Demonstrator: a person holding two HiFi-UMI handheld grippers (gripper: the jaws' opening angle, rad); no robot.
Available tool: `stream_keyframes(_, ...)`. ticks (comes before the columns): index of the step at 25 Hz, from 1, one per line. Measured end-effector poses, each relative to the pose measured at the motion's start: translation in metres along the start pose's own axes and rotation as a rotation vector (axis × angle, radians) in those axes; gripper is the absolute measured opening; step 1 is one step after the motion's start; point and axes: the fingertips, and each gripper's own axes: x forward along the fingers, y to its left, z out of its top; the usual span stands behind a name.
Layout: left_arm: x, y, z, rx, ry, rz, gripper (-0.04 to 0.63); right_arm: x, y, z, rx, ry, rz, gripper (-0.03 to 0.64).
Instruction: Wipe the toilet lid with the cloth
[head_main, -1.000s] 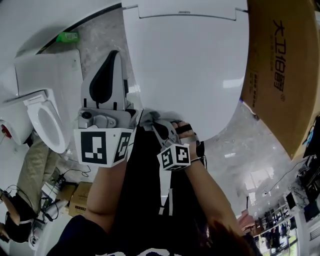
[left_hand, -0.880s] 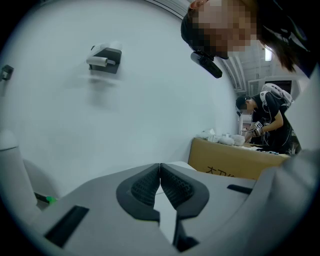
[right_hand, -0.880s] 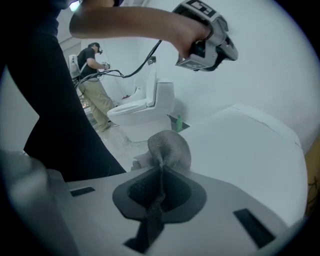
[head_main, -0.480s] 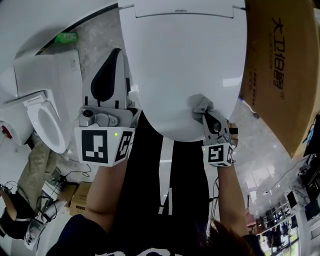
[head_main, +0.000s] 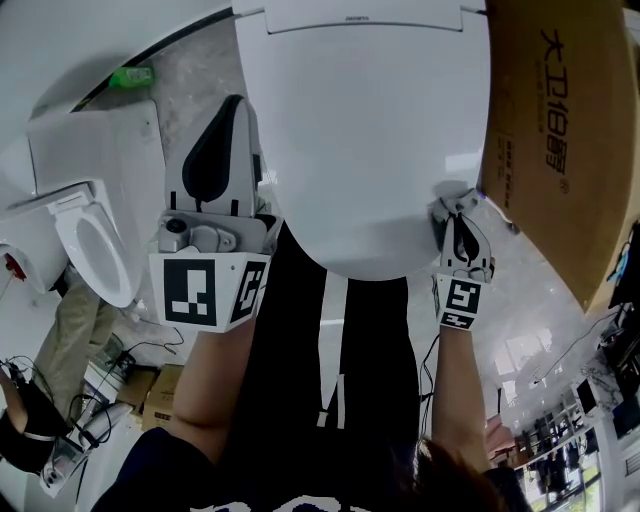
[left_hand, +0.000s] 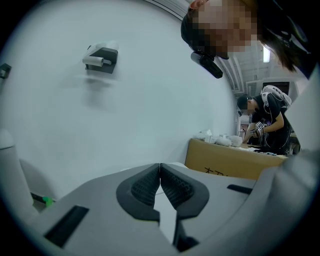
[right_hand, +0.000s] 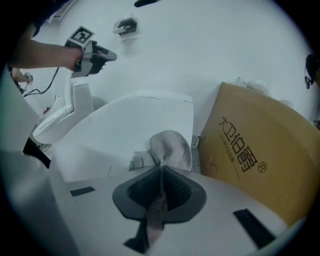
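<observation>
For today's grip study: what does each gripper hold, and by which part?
The right gripper pinches the grey cloth by a bunched fold; the left gripper is shut on nothing.

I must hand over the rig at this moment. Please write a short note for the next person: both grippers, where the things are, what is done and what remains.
Left gripper: shut, empty, held off to the left of the toilet lid.
Right gripper: shut on the grey cloth, which sits at the lid's front right edge, close to the cardboard box.
Done: in the last second the cloth swept along the lid's front edge, from left to right.
Left: probably the middle and back of the closed lid; nothing shows them wiped.
</observation>
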Motion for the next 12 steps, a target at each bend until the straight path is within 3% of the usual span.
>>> stream_keyframes(3, -0.001, -0.001, 0.002, 0.0, -0.003, -0.002, 0.021, -0.003, 0.031, 0.002, -0.048, 0.007, 0.065, 0.032)
stream_keyframes(12, -0.007, 0.002, 0.002, -0.001, -0.009, 0.016, 0.021, -0.009, 0.17, 0.014, -0.227, -0.017, 0.381, 0.032)
